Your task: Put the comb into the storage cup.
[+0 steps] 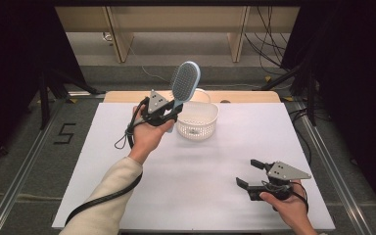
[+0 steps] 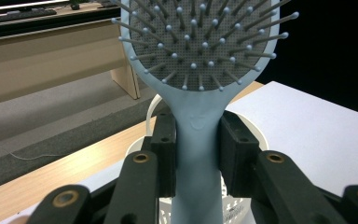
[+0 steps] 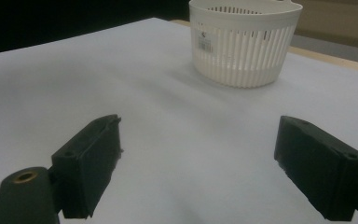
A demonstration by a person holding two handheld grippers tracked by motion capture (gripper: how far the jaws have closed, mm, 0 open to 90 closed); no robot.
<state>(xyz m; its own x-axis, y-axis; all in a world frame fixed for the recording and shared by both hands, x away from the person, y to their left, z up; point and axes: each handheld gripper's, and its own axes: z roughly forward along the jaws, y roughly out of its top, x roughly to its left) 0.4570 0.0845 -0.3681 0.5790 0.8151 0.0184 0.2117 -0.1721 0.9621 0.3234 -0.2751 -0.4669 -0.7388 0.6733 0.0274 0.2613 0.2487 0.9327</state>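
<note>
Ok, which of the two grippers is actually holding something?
The left gripper: its jaws clamp the handle of the blue hairbrush beside the white basket. The right gripper is open and empty.

The high view looks forward and down from above the person's side, taking in the whole white table [image 1: 200, 166] and the floor beyond. The left gripper view sits very close behind its jaws, facing up past the hairbrush [image 2: 200, 93]. The right gripper view looks low across the table, sharing the white basket [image 3: 244, 42] with the high view.
</note>
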